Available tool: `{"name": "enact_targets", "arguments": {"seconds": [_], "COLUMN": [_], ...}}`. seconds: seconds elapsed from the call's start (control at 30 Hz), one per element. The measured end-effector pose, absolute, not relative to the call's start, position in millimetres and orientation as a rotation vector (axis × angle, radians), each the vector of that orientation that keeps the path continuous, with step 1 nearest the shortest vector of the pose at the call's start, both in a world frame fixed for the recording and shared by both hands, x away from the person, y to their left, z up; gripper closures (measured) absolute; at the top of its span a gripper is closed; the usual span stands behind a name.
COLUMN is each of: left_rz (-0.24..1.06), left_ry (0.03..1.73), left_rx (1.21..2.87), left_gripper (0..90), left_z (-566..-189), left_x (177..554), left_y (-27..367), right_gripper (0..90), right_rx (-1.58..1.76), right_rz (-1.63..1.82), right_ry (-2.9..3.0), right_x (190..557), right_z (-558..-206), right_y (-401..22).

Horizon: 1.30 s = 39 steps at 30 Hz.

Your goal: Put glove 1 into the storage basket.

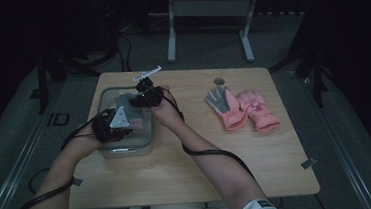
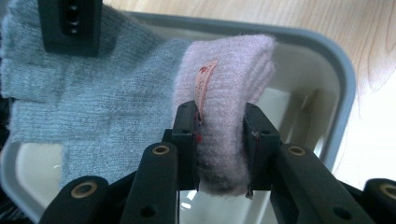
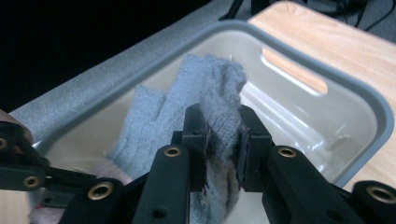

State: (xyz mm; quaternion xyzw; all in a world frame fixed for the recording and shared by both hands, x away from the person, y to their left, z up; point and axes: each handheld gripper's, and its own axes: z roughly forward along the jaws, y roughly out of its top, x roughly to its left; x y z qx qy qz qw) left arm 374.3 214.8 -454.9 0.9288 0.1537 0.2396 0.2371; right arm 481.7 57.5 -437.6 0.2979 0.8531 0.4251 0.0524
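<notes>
Both grippers hang over the grey-rimmed plastic bin (image 1: 104,98) that sits near the left edge of the tabletop (image 1: 188,169). The left gripper (image 2: 220,140) has its jaws pressed in on the folded cuff of a pale pink knit glove (image 2: 229,74), pinching it just beside a small sewn-in label; the cuff bulges out above and below the pads. The right gripper (image 3: 223,140) pinches a bunched fold of a grey knit glove (image 3: 205,84), its jaws narrowed onto the wool. The grey glove hangs inside the bin, and the pink one touches it. Near the right edge of the tabletop a pair of pink ski gloves (image 1: 241,109) lies flat, well apart from the bin.
</notes>
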Motion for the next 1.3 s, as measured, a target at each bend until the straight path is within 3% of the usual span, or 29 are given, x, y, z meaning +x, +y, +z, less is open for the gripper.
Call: {"name": "enact_targets", "arguments": {"seconds": [0.33, 0.63, 1.0, 1.13, 1.3], "left_rz": [0.516, 0.499, 0.458, 0.416, 0.355], "left_ry": [0.397, 0.392, 0.384, 0.37, 0.376], "left_rx": [2.611, 2.652, 2.68, 2.758, 2.767], "left_gripper": [70.1, 70.1, 70.0, 69.8, 69.1], "left_z": [-471, -484, -494, -502, -501], "left_x": [396, 411, 429, 439, 442], "left_y": [216, 218, 213, 205, 199], "right_gripper": [76.5, 76.1, 75.0, 68.4, 66.8], "right_rx": [1.003, 1.075, 1.11, 1.106, 1.126], "right_rz": [1.227, 1.186, 1.122, 1.078, 1.151], "right_ry": [2.605, 2.601, 2.593, 2.595, 2.55], "right_x": [490, 502, 520, 519, 518], "right_z": [-462, -482, -489, -492, -480], "right_y": [56, 60, 59, 61, 51]}}
